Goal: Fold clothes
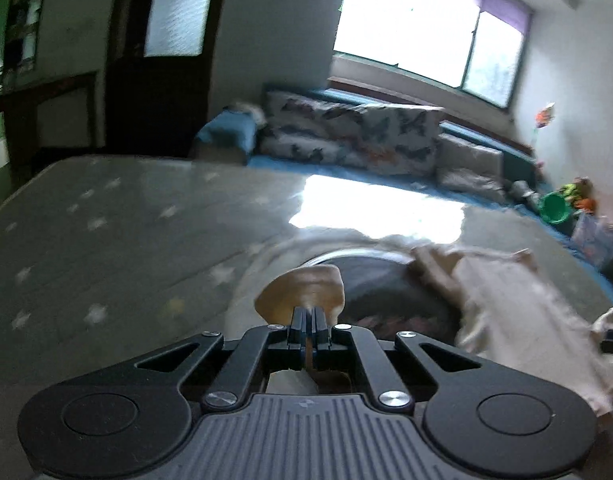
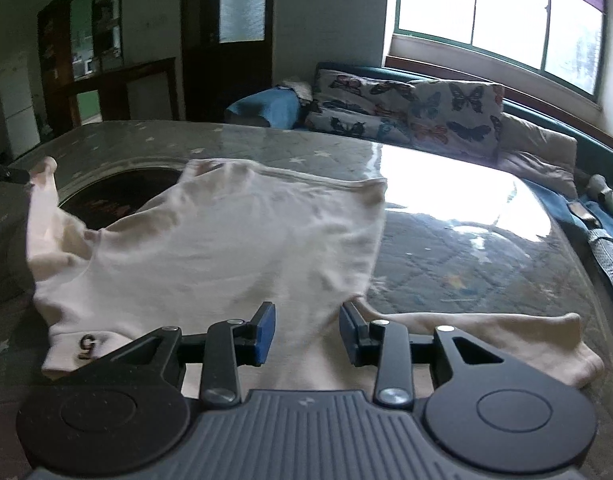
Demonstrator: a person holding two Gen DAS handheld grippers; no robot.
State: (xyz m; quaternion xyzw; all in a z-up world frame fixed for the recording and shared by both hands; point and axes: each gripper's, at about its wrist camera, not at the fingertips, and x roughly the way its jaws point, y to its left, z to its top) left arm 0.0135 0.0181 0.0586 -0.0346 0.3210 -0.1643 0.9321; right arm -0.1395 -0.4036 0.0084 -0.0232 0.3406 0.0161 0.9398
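A pale pink garment lies spread on the glossy star-patterned table, one sleeve stretched to the right. My right gripper is open, low over the garment's near edge, holding nothing. My left gripper is shut on a corner of the same garment and holds it lifted; the rest of the cloth trails off to the right. In the right wrist view this lifted corner shows at far left, pinched by the left gripper's tip.
A dark round inlay shows in the tabletop under the garment. Behind the table stands a blue sofa with butterfly cushions. Toys and a green bucket lie at the right. A dark door is behind.
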